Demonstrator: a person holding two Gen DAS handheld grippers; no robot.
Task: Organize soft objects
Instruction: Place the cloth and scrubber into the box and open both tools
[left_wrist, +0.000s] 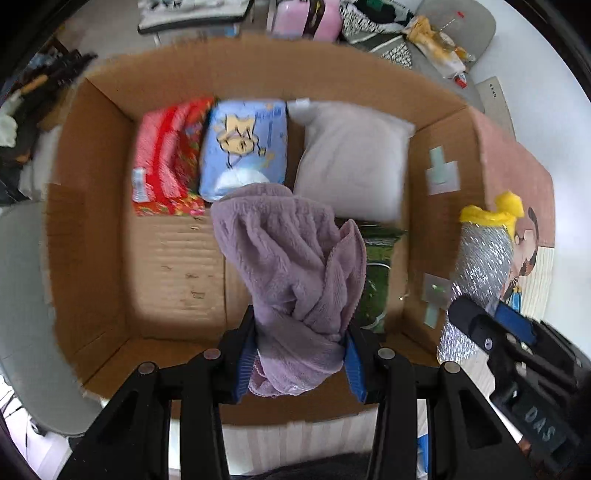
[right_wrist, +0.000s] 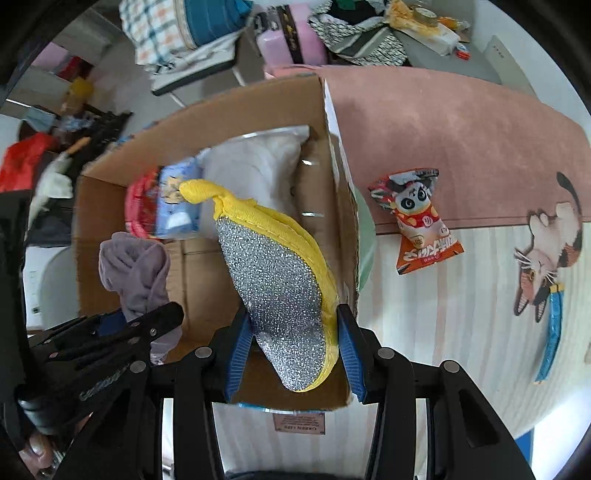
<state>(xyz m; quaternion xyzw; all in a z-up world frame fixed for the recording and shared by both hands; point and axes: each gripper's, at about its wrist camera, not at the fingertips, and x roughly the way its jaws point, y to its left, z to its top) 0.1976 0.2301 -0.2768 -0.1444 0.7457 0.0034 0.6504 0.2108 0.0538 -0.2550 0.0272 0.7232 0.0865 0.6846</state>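
The left gripper (left_wrist: 301, 356) clenched a purple towel (left_wrist: 291, 266) over the cardboard box (left_wrist: 92, 229), hiding most of a green packet (left_wrist: 378, 273) just ahead. The right gripper (right_wrist: 291, 349) clenched a silver-and-yellow scrubber (right_wrist: 277, 280). Only the right wrist view showed a snack packet (right_wrist: 417, 221) to its right on the mat (right_wrist: 443, 122).

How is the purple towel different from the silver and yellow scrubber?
The purple towel is fluffy, plain and crumpled; the scrubber is glittery silver with a yellow trim and holds its shape. The towel is in the left tongs, the scrubber in the right tongs. Both are clamped above the cardboard box.
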